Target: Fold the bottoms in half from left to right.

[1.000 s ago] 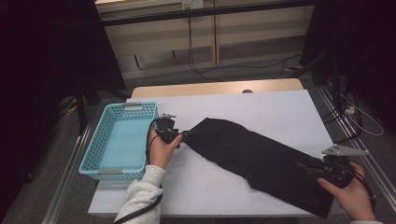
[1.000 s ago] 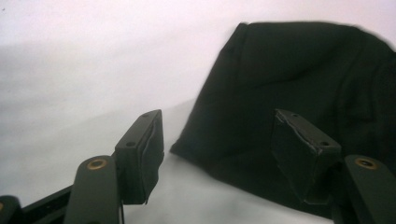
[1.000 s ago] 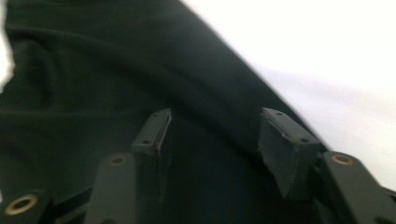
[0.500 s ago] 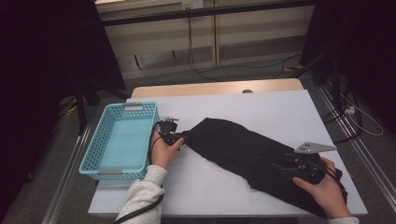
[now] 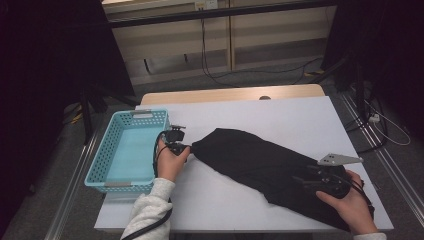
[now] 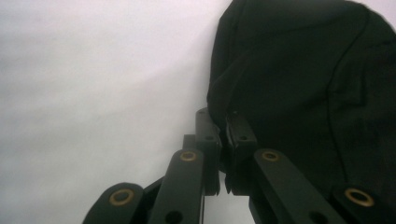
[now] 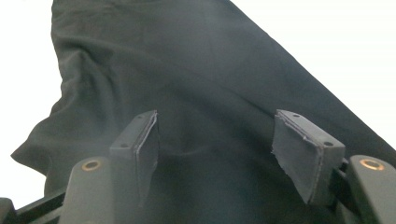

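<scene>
A long black garment (image 5: 260, 167) lies slantwise across the white table (image 5: 280, 115), from the middle down to the near right corner. My left gripper (image 5: 189, 147) sits at its upper left end; its jaws have just been closing and now pinch the cloth's edge (image 6: 223, 122). My right gripper (image 5: 300, 181) hovers over the lower right part of the garment (image 7: 196, 74). Its pads (image 7: 306, 151) stand wide apart above the cloth, gripping nothing.
A light blue plastic basket (image 5: 107, 150) with nothing in it stands on the table's left side, just left of my left hand. Bare white table lies behind the garment and in front of it. Cables trail on the floor beyond the far edge.
My right gripper has moved left along the garment toward its middle. My left gripper stayed put and its jaws closed on the cloth's end.
</scene>
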Motion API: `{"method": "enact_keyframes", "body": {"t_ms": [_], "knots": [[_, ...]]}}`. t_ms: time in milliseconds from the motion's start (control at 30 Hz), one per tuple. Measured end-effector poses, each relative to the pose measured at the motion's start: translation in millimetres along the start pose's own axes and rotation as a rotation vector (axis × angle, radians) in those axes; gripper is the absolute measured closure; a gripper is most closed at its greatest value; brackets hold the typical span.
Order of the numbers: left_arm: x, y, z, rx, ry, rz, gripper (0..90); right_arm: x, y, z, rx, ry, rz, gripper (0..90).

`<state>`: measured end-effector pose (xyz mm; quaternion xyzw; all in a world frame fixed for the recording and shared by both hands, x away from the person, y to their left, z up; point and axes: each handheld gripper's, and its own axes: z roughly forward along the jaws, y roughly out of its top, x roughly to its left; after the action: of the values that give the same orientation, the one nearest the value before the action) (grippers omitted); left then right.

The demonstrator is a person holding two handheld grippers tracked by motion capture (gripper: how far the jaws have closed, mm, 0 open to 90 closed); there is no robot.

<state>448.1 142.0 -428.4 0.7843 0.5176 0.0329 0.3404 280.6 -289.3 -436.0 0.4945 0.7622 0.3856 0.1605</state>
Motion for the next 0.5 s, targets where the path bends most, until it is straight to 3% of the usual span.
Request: {"method": "enact_keyframes", "body": {"t_ms": [100,200,233,267,367,400,500], "knots": [[-2.6,0.7,-3.6,-0.028,0.025,0.019,76.3,0.5,1.9,-0.2,-0.007,0.006,-0.004,32.4],[-2.7,5.0,-2.5,-0.061,0.025,0.051,53.2,0.2,2.6,-0.6,-0.012,0.013,0.0,31.9],[-2.7,5.0,-2.5,-0.061,0.025,0.051,50.5,-0.2,2.5,-1.2,-0.014,0.013,0.002,31.8],[-2.3,9.3,-1.0,-0.094,0.023,0.058,48.4,-0.8,2.3,-2.2,-0.016,0.013,0.002,31.8],[-1.4,16.5,5.4,-0.105,0.017,0.095,48.3,-1.2,2.0,-2.7,-0.016,0.018,0.007,31.7],[-0.2,18.7,8.7,-0.098,-0.005,0.091,49.8,-1.2,1.8,-2.2,-0.014,0.024,0.007,31.7],[2.3,23.6,24.2,-0.093,-0.018,0.097,54.4,0.0,1.4,0.1,-0.002,0.036,0.007,31.4]]}}
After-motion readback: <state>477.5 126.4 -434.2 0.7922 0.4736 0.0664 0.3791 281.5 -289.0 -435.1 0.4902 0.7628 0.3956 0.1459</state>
